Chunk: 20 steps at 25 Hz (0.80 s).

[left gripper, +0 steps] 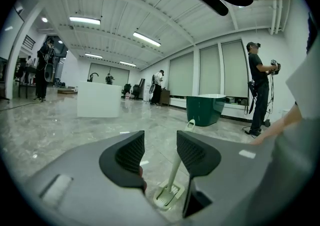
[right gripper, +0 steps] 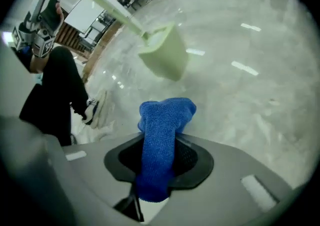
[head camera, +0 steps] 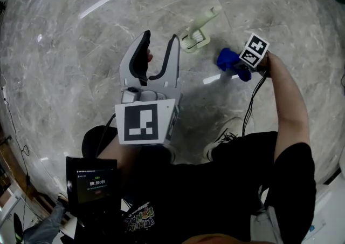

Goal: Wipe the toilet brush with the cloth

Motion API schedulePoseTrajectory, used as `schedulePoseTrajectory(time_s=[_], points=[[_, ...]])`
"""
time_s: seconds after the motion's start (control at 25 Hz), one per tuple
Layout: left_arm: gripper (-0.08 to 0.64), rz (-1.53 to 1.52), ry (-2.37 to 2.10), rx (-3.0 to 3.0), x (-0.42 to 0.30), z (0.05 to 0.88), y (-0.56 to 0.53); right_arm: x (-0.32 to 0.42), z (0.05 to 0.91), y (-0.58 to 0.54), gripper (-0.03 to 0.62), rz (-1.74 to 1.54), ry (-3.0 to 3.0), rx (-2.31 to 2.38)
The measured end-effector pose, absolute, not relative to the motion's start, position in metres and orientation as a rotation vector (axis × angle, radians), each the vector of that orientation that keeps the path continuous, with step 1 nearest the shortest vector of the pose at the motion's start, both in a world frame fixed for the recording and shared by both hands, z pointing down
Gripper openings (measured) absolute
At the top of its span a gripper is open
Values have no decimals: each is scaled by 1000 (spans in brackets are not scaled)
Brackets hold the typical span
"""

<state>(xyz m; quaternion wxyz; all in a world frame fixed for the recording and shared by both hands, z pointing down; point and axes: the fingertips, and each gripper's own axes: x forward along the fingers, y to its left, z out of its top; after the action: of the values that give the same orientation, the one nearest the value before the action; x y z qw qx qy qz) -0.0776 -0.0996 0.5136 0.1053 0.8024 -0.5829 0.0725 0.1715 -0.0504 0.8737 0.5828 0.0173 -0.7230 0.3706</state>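
A pale green toilet brush (head camera: pixel 200 27) stands in its holder on the marble floor, handle leaning up and to the right. My left gripper (head camera: pixel 160 56) is open and empty, held above the floor short of the brush; the left gripper view shows the brush (left gripper: pixel 172 182) between and beyond its jaws. To the right of the brush, my right gripper (head camera: pixel 233 65) is shut on a blue cloth (head camera: pixel 229 62). In the right gripper view the cloth (right gripper: pixel 162 142) bulges out from between the jaws, with the brush holder (right gripper: pixel 163 55) just beyond it.
Glossy grey marble floor (head camera: pixel 81 38) lies all around. A white shoe (head camera: pixel 226 135) is near the right arm's cable. A small screen (head camera: pixel 91 186) hangs at the lower left. Farther off stand a green tub (left gripper: pixel 205 109), a white block (left gripper: pixel 98 99) and several people.
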Motion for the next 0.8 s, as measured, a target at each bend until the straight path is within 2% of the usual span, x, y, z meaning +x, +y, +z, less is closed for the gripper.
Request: schedulePoseTrajectory(time_s=[0.12, 0.28, 0.44, 0.6, 0.8], points=[[204, 222, -1709, 2375, -77, 512, -98, 175, 856, -130, 120, 736, -1862, 424], [204, 272, -1675, 2377, -71, 522, -95, 126, 821, -216, 120, 391, -2002, 700], [206, 333, -1651, 2384, -68, 534, -84, 52, 796, -242, 120, 236, -2135, 633], [206, 372, -1656, 2362, -75, 542, -72, -11, 794, -225, 120, 96, -2222, 376], [206, 389, -1662, 2359, -81, 547, -68, -27, 799, -220, 120, -119, -2145, 318]])
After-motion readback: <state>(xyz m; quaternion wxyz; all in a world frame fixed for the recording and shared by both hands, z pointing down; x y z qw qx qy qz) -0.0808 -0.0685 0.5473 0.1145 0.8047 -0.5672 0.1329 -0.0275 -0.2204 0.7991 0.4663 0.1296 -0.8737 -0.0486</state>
